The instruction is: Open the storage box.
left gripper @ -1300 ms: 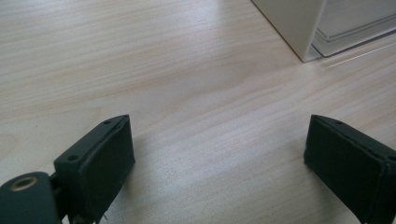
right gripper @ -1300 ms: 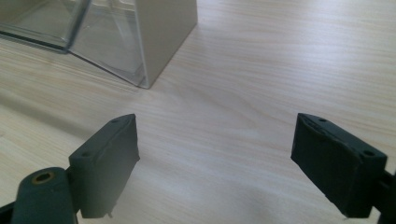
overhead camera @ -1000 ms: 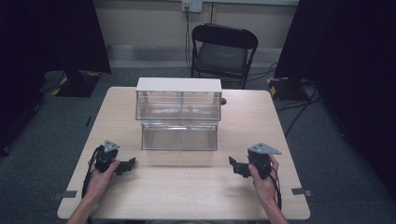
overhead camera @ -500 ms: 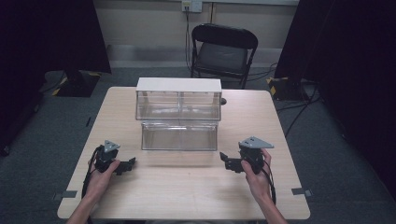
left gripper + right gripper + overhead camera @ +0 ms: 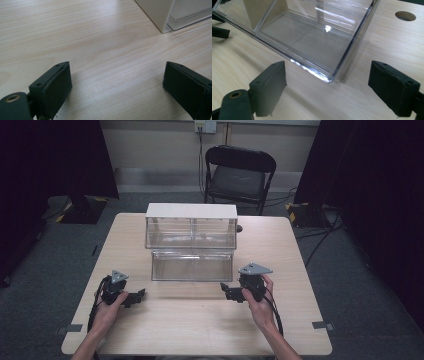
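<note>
A clear plastic drawer cabinet with a white top stands mid-table. In front of it a clear drawer is pulled out, and it looks empty. My left gripper rests low on the table, left of and nearer than the drawer, pointing right. It is open and holds nothing; the cabinet's white corner lies ahead at the right. My right gripper sits just in front of the drawer's front right corner. Its jaws are wide open on either side of that corner, without touching it.
The light wooden table has bare room along its near edge. A round cable hole sits in the tabletop beside the cabinet's right side. A black folding chair stands beyond the far edge. Cables trail from both grippers.
My right gripper has moved left and slightly forward, up to the drawer's front right corner. The left gripper and the drawer have not moved.
</note>
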Motion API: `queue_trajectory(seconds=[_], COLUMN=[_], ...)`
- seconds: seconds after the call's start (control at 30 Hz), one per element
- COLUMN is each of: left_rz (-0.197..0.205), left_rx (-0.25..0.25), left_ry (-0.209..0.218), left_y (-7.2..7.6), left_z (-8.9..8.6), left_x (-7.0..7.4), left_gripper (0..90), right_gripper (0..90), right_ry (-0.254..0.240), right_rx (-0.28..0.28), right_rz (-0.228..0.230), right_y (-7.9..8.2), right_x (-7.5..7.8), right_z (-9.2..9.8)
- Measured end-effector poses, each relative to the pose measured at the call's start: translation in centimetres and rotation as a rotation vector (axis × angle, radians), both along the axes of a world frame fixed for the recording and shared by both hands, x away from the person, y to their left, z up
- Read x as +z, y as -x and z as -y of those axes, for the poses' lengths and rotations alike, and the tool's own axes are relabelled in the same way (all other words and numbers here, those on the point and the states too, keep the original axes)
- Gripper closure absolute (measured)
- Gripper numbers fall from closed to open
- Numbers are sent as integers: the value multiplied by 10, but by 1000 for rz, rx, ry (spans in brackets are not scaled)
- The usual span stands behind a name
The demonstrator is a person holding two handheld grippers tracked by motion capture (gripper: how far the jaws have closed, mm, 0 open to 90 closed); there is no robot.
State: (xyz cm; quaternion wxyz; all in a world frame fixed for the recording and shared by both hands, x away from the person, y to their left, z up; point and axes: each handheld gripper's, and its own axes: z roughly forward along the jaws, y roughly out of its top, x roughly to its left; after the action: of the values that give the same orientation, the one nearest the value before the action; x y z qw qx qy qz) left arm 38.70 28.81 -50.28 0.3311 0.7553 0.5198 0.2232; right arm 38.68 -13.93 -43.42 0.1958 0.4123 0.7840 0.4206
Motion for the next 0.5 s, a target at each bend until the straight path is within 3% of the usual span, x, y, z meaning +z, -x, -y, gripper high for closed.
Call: queue_trajectory(seconds=[0.5], left_rz=[0], left_rx=[-1], left_ry=[0], left_y=[0], left_z=[0], left_x=[0], left_gripper=[77], right_gripper=[143], right_ry=[24], right_rx=[9], right_rz=[-57], right_y=[-20], right_x=[-23], right_z=[-23])
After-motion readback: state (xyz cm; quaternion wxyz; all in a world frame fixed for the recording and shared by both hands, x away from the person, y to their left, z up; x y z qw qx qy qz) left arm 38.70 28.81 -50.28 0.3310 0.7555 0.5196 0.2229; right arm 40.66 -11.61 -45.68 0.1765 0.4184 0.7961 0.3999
